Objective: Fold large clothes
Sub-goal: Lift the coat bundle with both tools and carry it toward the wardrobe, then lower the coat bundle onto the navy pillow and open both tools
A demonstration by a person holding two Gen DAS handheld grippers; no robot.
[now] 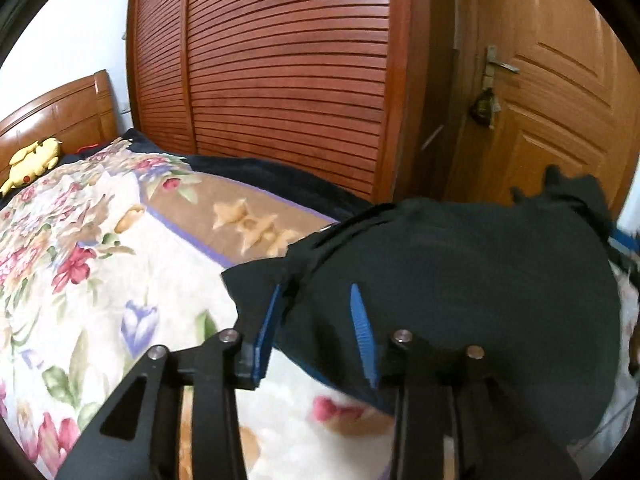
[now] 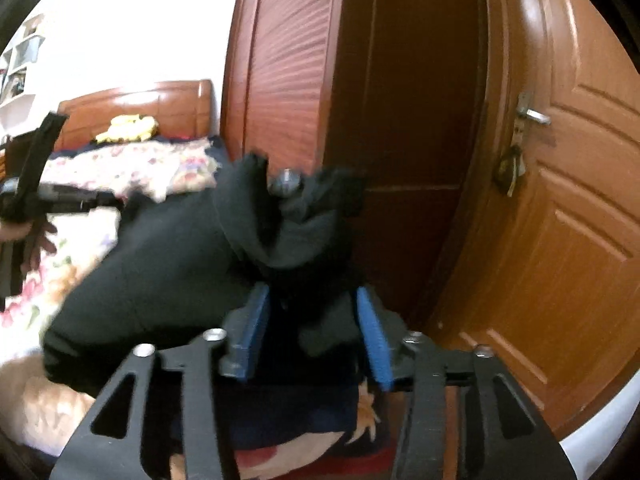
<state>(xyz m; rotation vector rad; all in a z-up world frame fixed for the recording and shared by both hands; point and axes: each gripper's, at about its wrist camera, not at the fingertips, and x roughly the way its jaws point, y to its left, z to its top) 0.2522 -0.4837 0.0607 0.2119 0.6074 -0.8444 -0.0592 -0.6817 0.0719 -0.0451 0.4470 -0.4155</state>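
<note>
Gripping the black garment (image 1: pixel 460 280), both grippers (image 1: pixel 316 300) (image 2: pixel 312 300) point forward

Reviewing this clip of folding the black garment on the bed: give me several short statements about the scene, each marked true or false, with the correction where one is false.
1. The black garment lies on a floral blanket. True.
2. The left gripper hangs above bare blanket, away from the cloth. False: its blue fingers straddle the garment's edge.
3. A yellow plush toy lies near the headboard. True.
4. The right gripper has bunched black cloth between its fingers. True.
5. The door beside the wardrobe has a round knob. False: it has a metal lever handle.
</note>
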